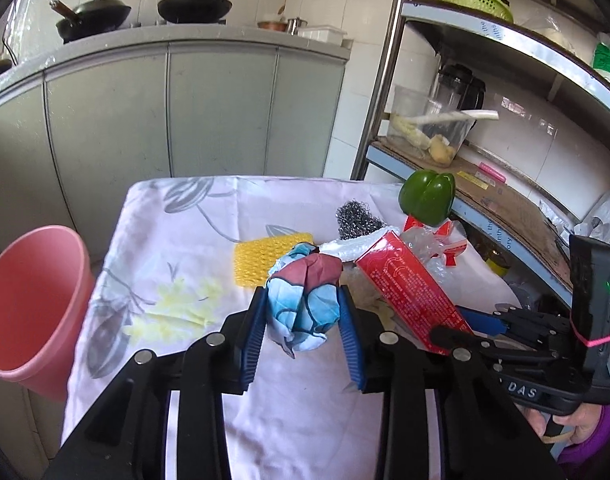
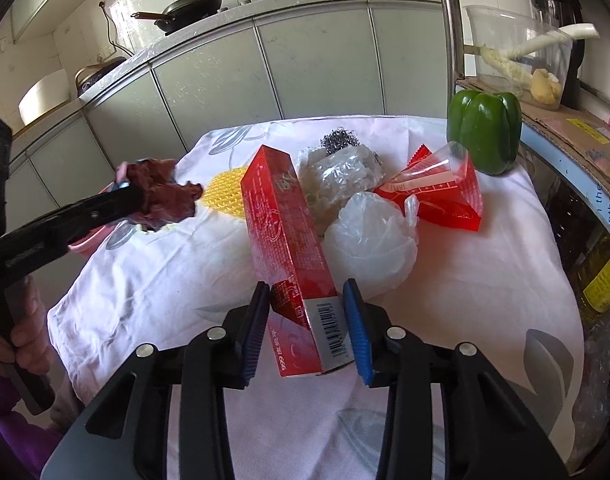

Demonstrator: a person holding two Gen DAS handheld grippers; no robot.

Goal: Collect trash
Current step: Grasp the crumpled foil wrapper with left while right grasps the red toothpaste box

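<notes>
Left gripper (image 1: 303, 312) clenched on a crumpled wrapper (image 1: 305, 300), soft and light, lifted above the tabletop (image 1: 305, 420); right gripper (image 2: 307, 322) clamps the barcode end of a red carton (image 2: 289, 248), stiff, light, likely crushable. A pink bin (image 1: 29, 308) stands left; plastic bags (image 2: 369, 244), scourer (image 2: 339, 142) and green pepper (image 2: 485, 136) crowd alongside.

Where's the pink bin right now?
The pink bin stands off the table's left edge in the left wrist view, beside the floral cloth and left of the left gripper holding the crumpled wrapper.
</notes>
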